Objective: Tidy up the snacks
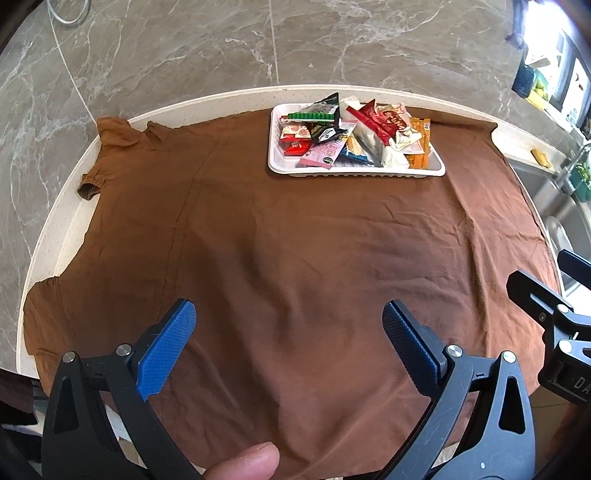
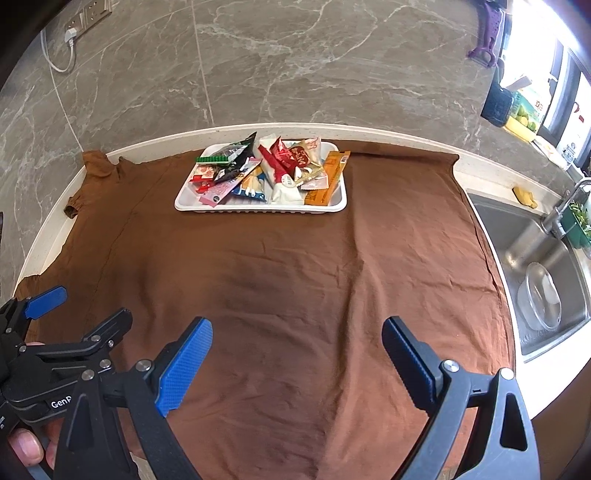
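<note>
A white tray [image 1: 354, 171] [image 2: 258, 207] stands at the far edge of the counter on a brown garment [image 1: 277, 240] [image 2: 277, 277]. It is heaped with several snack packets [image 1: 354, 133] [image 2: 273, 170]: red, pink, orange, black and white wrappers. My left gripper [image 1: 290, 314] hovers open over the near part of the cloth, far short of the tray, with nothing between its blue pads. My right gripper [image 2: 297, 332] is likewise open and empty over the near cloth. Each gripper shows at the edge of the other's view.
A steel sink [image 2: 535, 266] with a glass bowl [image 2: 543, 299] and a tap [image 2: 565, 206] lies to the right of the cloth. A marble wall [image 2: 295, 62] backs the counter, with a socket and white cable [image 2: 70, 33] at upper left. A thumb [image 1: 247, 463] shows at the bottom.
</note>
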The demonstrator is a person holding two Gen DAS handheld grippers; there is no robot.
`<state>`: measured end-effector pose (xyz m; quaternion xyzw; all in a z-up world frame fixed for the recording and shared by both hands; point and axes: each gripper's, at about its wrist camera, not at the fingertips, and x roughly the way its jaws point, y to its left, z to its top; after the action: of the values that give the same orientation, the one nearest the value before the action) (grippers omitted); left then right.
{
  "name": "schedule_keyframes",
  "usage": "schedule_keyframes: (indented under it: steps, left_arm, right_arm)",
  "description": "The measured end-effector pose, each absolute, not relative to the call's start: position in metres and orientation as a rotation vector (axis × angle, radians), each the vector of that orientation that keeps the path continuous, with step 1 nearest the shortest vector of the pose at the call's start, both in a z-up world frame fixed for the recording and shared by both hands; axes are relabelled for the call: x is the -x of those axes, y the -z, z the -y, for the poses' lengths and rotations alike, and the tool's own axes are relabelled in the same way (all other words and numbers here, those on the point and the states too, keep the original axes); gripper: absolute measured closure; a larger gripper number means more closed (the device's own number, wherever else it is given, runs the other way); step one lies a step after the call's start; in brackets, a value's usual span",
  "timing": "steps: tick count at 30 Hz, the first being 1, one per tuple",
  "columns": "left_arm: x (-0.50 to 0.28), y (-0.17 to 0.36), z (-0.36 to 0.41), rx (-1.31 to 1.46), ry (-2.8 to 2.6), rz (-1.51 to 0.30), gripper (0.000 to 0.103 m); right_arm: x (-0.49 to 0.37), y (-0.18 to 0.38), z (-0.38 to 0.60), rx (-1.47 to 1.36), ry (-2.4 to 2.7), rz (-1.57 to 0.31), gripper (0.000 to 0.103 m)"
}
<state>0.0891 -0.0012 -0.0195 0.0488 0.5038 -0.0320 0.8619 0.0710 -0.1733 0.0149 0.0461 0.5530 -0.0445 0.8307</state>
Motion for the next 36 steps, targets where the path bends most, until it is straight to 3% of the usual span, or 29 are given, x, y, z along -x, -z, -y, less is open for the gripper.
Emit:
schedule_keyframes:
  steps: [36]
  left_arm:
    - [-0.096, 0.027, -0.008, -0.053, 0.056, -1.088, 0.000]
  right_arm:
    - [-0.081, -0.009, 0.163, -0.077, 0.086, -1.193, 0.008]
